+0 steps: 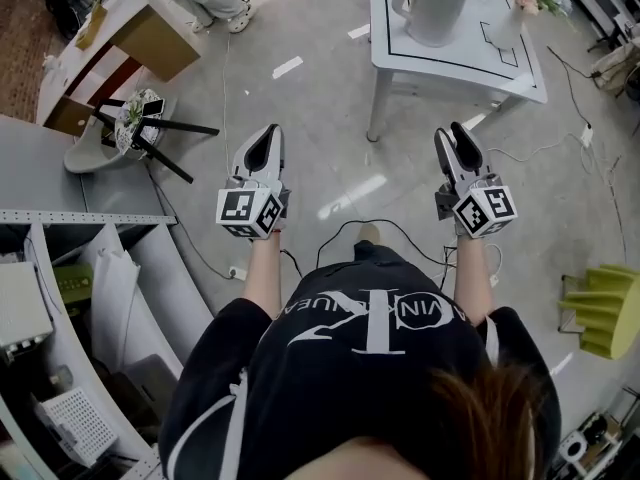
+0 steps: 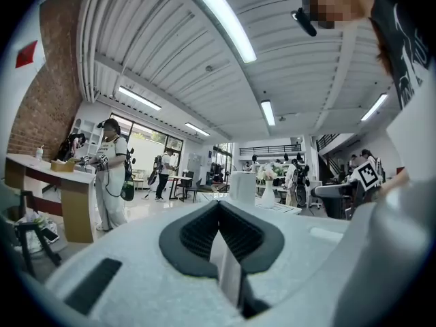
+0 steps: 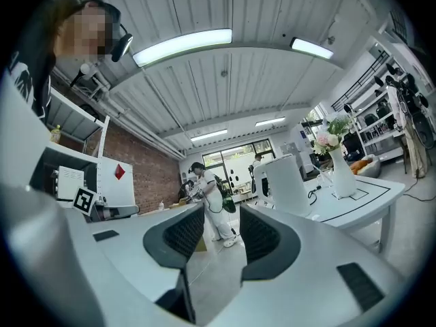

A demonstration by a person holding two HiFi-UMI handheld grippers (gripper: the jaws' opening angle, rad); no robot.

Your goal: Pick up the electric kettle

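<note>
Short of the worktop (image 1: 480,63) bearing the electric kettle (image 1: 435,8), the left tongs (image 1: 270,135) are together while the right tongs (image 1: 452,134) stand apart, empty.

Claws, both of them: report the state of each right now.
Left claw: closed, holding nothing.
Right claw: open, nothing between the jaws.

Smooth, white, plastic-looking electric kettle (image 1: 435,8). Glossy white table (image 1: 470,63) top. Polished grey floor (image 1: 320,118), shiny with pale reflected light.
</note>
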